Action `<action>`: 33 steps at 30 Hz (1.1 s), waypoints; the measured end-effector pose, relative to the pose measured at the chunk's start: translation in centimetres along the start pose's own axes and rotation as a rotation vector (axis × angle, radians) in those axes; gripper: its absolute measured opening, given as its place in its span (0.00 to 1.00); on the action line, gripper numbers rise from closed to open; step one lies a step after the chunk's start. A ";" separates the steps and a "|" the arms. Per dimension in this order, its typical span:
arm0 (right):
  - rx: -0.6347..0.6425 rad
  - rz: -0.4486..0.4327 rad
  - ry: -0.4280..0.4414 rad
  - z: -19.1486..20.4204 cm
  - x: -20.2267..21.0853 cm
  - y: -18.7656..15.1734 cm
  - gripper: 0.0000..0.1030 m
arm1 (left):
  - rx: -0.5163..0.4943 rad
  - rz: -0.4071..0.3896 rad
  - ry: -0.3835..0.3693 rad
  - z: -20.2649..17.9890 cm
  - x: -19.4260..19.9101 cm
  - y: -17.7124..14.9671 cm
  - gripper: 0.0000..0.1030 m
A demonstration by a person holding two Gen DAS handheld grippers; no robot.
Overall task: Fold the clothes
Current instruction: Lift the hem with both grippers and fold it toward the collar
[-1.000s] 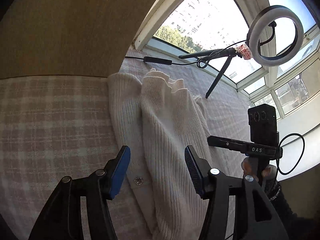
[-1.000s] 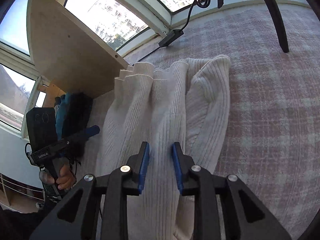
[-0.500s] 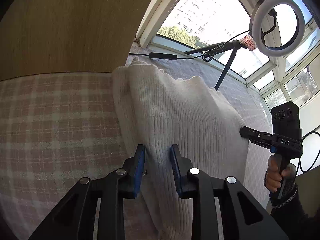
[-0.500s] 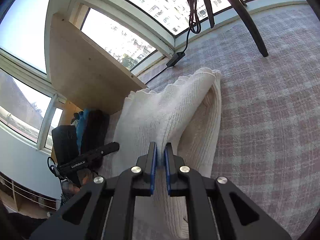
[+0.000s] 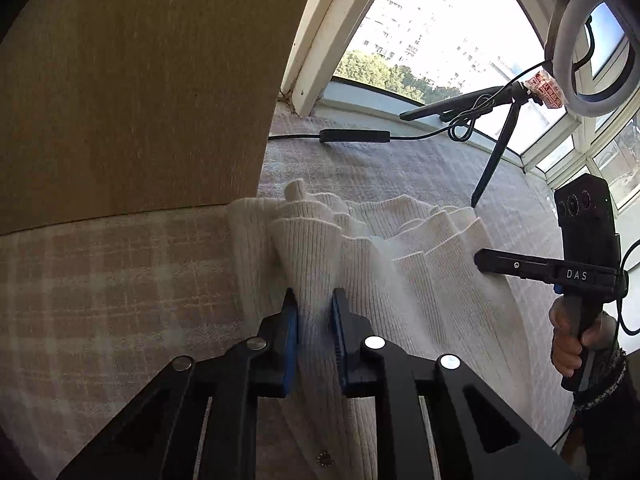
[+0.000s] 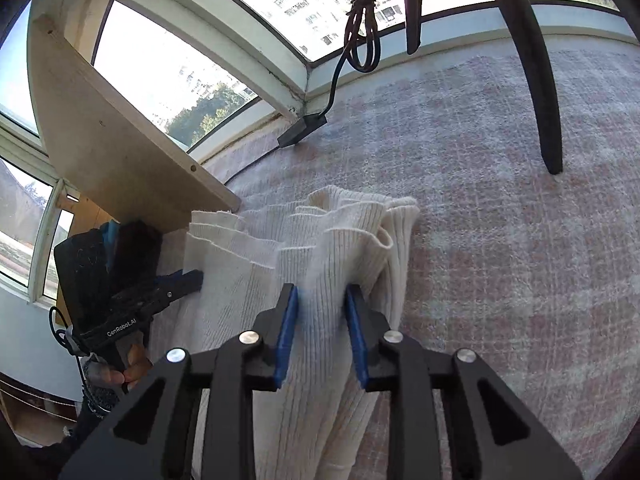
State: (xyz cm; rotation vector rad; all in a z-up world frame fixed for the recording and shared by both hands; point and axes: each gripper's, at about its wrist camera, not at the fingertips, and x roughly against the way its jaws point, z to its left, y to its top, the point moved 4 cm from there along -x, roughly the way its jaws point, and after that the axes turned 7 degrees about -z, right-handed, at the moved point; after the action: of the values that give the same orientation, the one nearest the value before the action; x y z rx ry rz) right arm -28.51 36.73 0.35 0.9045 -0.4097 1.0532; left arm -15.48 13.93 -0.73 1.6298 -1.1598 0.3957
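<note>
we have the cream ribbed garment (image 5: 400, 280) lying on the checked pink cloth (image 5: 100, 280) that covers the surface, just in front of the wooden panel (image 5: 140, 80) and well short of the tripod leg (image 5: 492, 160) of the ring light (image 5: 592, 40). our left gripper (image 5: 314, 332) has its blue pads part-way apart with a raised ridge of knit between them — whether they bite or only flank it we cannot tell; our right gripper (image 6: 320, 332) stands much the same, pads apart with fabric bunched in the gap, and its grip is just as unclear. to do this step well, we judge both tools should close on all the layers at their own side at the same depth, then carry the fold with the two hands level and in step, so the edge lands straight rather than skewed. a light tension between the hands would flatten the ripples at the far hem. the knit looks soft and stretchy, so a hard pull may drag the lower layer along the cloth. the garment's long axis runs away from us, along the ribs — its wavy hem end points toward the window (image 6: 240, 20), the nearer end passes under the grippers and out of view.
</note>
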 end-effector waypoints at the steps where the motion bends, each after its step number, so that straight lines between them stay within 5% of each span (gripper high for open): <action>1: 0.023 -0.019 -0.009 0.1 0.2 0.2 0.07 | -0.019 -0.033 0.020 0.0 0.4 0.2 0.13; 3: 0.062 -0.039 -0.039 0.0 0.2 0.4 0.07 | -0.030 -0.035 0.076 0.6 -0.3 0.1 0.20; 6: 0.022 -0.012 -0.059 -1.2 -0.3 0.3 0.14 | 0.077 0.011 0.045 2.2 -0.9 0.4 0.32; 7: 0.005 -0.020 -0.063 -1.3 0.1 0.3 0.23 | 0.101 -0.004 0.053 2.5 -0.3 0.8 0.37; 9: 0.021 -0.055 -0.123 -1.2 1.1 0.5 0.58 | 0.129 -0.045 0.074 2.9 1.0 1.8 0.54; 12: 0.055 -0.069 -0.150 -0.8 1.6 1.0 0.71 | 0.095 -0.064 0.099 2.7 0.9 3.3 0.77; 18: 0.062 0.007 -0.140 -2.0 -1.5 2.2 0.72 | 0.078 0.065 0.124 3.1 -4.1 3.4 0.77; 22: 0.076 -0.010 -0.082 -2.2 -1.9 2.6 0.71 | 0.034 0.036 0.131 2.9 -4.8 3.7 0.75; 24: 0.068 0.019 -0.012 -2.1 -2.4 2.3 0.28 | 0.024 0.046 0.074 2.5 -5.1 3.8 0.42; 27: 0.052 0.014 0.030 -2.1 -2.4 2.1 0.22 | 0.000 0.046 -0.015 1.6 -5.2 3.6 0.19; 33: 0.052 -0.080 0.108 0.6 1.6 2.1 0.17 | 0.017 -0.024 -0.094 0.1 -0.1 4.1 0.17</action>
State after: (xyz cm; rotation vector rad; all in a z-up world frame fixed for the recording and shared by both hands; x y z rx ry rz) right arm -29.48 37.57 2.74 0.8991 -0.2552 1.0380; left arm -18.98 13.97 1.49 1.6906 -1.2090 0.3172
